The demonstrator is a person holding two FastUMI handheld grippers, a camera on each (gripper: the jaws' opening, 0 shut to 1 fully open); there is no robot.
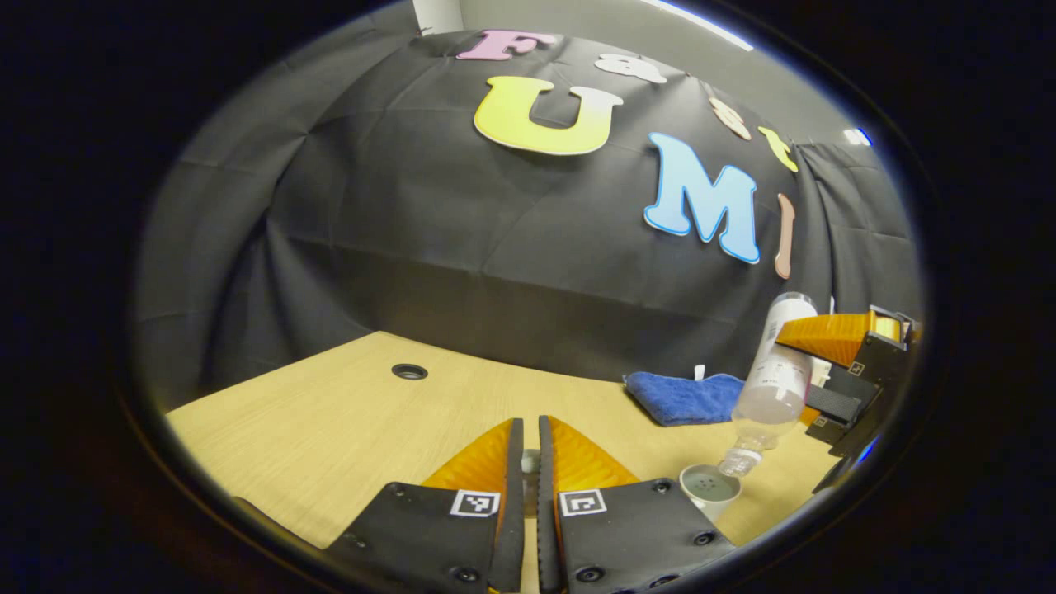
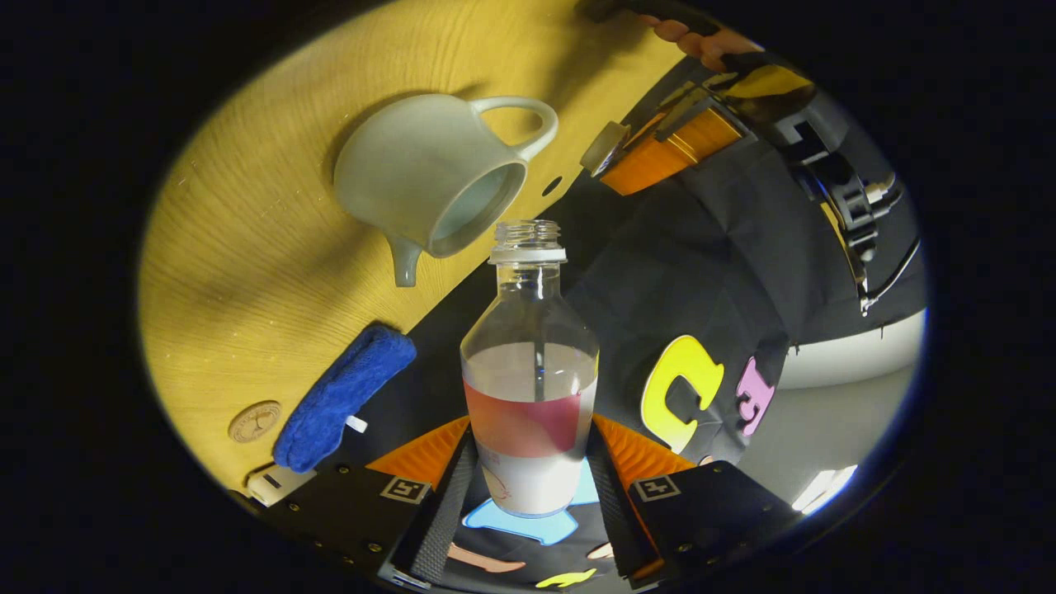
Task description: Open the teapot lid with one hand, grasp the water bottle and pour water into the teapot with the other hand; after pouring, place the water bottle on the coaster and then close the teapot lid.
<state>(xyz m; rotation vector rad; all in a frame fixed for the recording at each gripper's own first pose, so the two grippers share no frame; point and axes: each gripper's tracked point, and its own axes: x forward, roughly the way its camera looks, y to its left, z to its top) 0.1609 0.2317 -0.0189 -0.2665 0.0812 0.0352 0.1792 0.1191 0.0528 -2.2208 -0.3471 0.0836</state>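
**Mid-pour: bottle tipped over the open teapot**

Now the right gripper (image 2: pixel 528 487) has both fingers clamped on the bottle (image 2: pixel 530 363), tilted so its uncapped mouth hangs just above the teapot (image 2: pixel 429 177) opening, presumably so the water falls straight in. Water sits in the bottle's lower half. The left gripper (image 1: pixel 530 462) has its fingers nearly together, a small pale thing between them, likely the lid (image 2: pixel 605 147), held aside to keep the opening clear. On the table (image 1: pixel 330 412) a blue cloth (image 2: pixel 342 396) lies beside the coaster (image 2: pixel 254 421), which waits bare for the bottle.
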